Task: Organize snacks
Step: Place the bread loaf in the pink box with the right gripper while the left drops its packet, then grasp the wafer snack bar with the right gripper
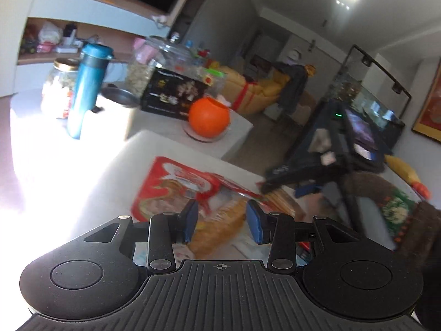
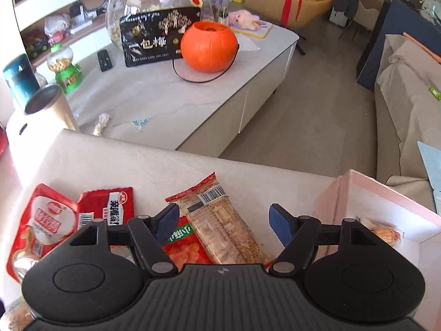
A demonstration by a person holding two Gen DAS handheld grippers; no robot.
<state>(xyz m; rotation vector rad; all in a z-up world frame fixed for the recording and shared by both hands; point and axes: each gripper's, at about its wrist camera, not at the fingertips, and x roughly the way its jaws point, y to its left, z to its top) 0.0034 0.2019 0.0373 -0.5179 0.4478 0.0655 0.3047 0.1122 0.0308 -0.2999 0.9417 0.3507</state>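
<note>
Right tool [image 2: 223, 223] released above a long biscuit packet [image 2: 220, 226] on the beige counter [image 2: 165, 165], pink box [image 2: 386, 193] beside, left tool [image 1: 222, 220] released over a red snack bag [image 1: 176, 184].

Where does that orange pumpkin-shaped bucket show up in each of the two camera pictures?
Left wrist view: the orange pumpkin bucket sits a little left of centre, above the middle, on the pale table, just right of the black box.
Right wrist view: the orange pumpkin bucket sits near the top, slightly left of centre, again just right of the black box.
Shared landmark: the black box with gold trees printed on it.
</note>
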